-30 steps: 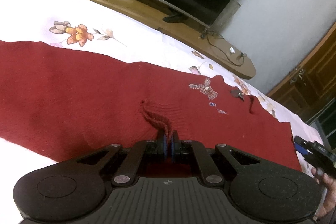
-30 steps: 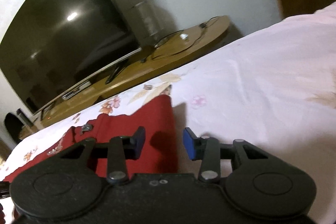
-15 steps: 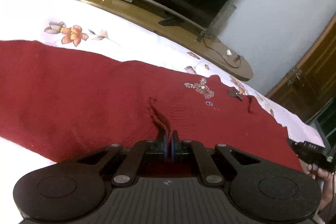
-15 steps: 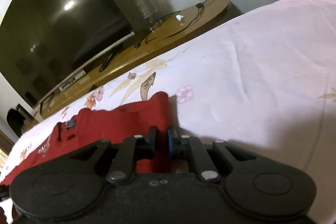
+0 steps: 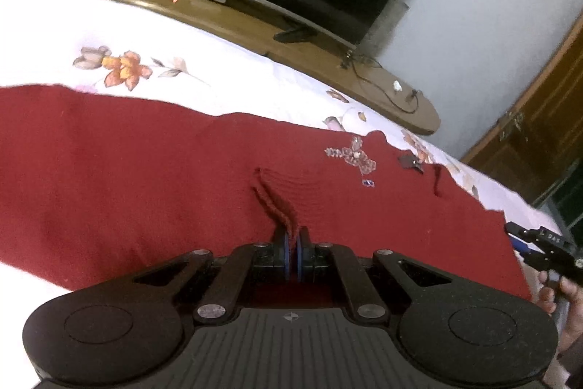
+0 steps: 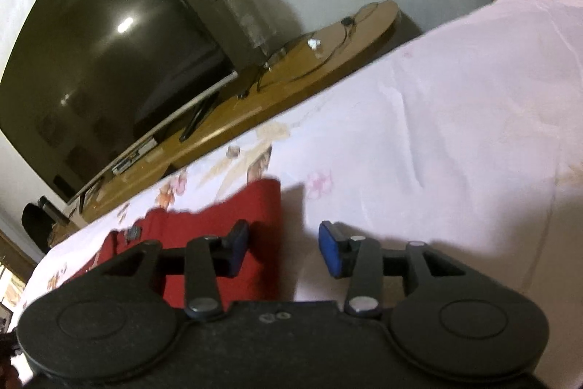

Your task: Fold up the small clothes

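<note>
A bed covered by a white sheet with printed flowers carries the things. A dark red knitted garment lies spread flat across it, its end stopping short of the bare sheet beyond.

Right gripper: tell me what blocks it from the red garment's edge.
Nothing visible. The right gripper has just been opening; its jaws straddle the red garment's edge on the bedsheet with only cloth between them. The left gripper is pinching a fold.
</note>
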{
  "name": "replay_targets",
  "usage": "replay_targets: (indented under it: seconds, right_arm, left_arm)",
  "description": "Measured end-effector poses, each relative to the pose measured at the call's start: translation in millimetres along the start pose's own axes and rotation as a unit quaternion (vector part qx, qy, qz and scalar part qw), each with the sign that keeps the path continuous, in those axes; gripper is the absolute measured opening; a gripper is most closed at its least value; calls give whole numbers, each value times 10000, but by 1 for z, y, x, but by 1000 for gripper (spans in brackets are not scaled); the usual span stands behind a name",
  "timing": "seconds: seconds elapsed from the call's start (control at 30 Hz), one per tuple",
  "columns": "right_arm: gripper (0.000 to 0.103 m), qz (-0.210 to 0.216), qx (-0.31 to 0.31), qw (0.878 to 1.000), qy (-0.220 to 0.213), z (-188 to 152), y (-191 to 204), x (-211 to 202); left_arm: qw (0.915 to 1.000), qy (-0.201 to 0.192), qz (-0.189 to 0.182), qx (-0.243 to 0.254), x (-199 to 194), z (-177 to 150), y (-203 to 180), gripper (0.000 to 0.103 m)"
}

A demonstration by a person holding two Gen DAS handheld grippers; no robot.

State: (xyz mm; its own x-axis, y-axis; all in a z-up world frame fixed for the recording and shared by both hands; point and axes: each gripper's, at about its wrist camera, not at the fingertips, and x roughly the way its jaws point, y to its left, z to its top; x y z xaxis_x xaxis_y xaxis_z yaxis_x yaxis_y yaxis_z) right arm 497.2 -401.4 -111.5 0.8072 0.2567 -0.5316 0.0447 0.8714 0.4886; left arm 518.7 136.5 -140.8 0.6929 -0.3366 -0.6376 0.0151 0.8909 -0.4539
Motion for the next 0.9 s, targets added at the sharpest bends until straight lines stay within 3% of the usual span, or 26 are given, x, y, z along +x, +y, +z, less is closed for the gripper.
replay_targets:
  seconds: [0.07, 0.1, 0.13, 0.2, 0.3, 0.4, 0.47, 0.5, 0.53, 0.57, 0.63, 0.73, 0.8, 0.9]
  right_arm:
    - [40, 37, -6, 10000, -52, 7, 3, 8]
    - [32, 49, -8, 10000, -18, 9, 3, 12]
    - [7, 66, -8, 9999, 81, 10, 3, 18]
    - [7, 32, 41, 9999, 116, 10, -1, 21]
    - [7, -123, 107, 9999, -10, 10, -8, 15]
    - [6, -372, -159, 9991, 138, 4, -2, 25]
    - [13, -407, -105, 9990, 183, 7, -1, 22]
    - [29, -433, -97, 9989, 144, 8, 0, 17]
    - [43, -558, -179, 9983, -33, 7, 3, 4]
    - [45, -607, -312, 9975, -198, 6, 6, -7]
    - [39, -344, -686, 9966, -310, -2, 18, -30]
    - [36, 3, -1423, 9897, -162, -20, 52, -38]
    - [35, 195, -1879, 9820, 33, -36, 77, -33]
    - [31, 195, -2756, 9606, 312, -67, 116, -21]
  left_arm:
    - [10000, -11, 4, -17, 0, -1, 0, 3]
    - [10000, -9, 6, -27, 0, -1, 0, 3]
    - [10000, -22, 1, -31, 0, -1, -1, 3]
    - [9999, -129, -97, 10, -4, 0, -4, 3]
    - [9994, 12, 170, 299, 5, -3, -10, 3]
    - [9999, 16, 116, 107, 4, 0, -6, 4]
    - [10000, -19, 83, 15, -3, 1, -1, 6]
    - [9997, -168, 39, -200, -11, 2, 2, 7]
    - [9988, -391, 224, -202, -22, 2, 3, 13]
    - [9965, -699, 445, -102, -34, 4, 1, 22]
    - [9920, -1125, 559, 122, -45, 8, -16, 61]
    - [9913, -1148, 48, 634, -34, 9, -70, 66]
    - [9886, -894, -242, 1185, -14, -2, -116, 66]
    - [9855, -447, -389, 1592, 23, -28, -160, 66]
